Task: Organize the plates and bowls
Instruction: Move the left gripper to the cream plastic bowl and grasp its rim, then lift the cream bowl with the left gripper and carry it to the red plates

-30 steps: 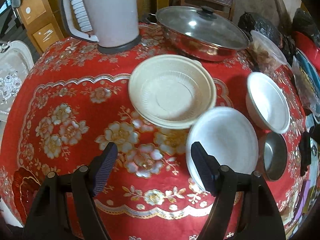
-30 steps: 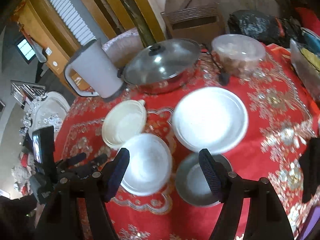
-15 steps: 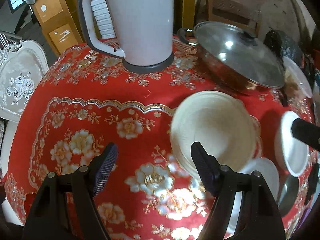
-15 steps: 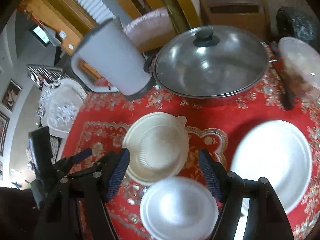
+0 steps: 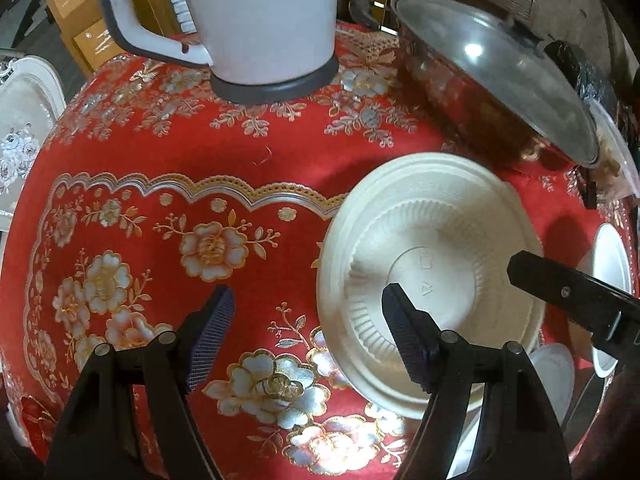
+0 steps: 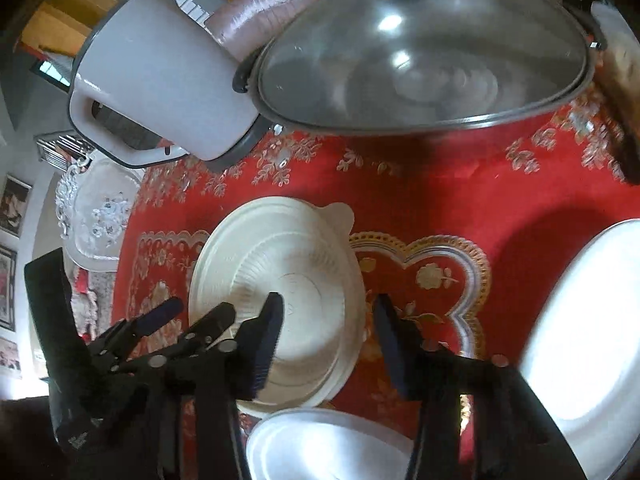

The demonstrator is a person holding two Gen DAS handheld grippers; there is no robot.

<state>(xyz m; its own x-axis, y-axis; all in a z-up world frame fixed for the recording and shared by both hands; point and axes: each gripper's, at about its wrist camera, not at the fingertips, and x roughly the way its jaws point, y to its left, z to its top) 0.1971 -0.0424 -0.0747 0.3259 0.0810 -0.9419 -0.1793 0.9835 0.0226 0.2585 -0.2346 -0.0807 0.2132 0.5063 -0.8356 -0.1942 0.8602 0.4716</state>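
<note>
The cream ribbed disposable bowl (image 5: 430,276) stands upright on the red tablecloth with gold and silver flowers (image 5: 160,208) and is empty; moulded marks show on its flat base. In the right wrist view the same bowl (image 6: 288,280) has a small tab on its rim at the far right.

The left gripper (image 5: 306,336) has its jaws spread wide. One finger is over bare cloth; the other is in front of the bowl's near-left rim. Contact cannot be confirmed. The right gripper (image 6: 326,340) also has its jaws spread, and they straddle the right rim of the bowl: one pad is over the interior, the other is over the cloth just outside. Whether either pad touches the rim cannot be told.

Behind the bowl, a steel pan with a domed glass lid (image 6: 424,52) is closed; the lid is fogged and reflective, so its contents cannot be made out. A white electric kettle with a dark base (image 5: 264,20) stands beside the pan, its top cut off in the left wrist view.

A white plate (image 6: 592,332) lies at the right, cut by the frame edge and overexposed. A white round bowl (image 6: 320,444) lies near the lower edge, partly hidden by the right gripper's fingers. In the left wrist view, dishes at the far right are hidden behind the black arm of the right gripper.
</note>
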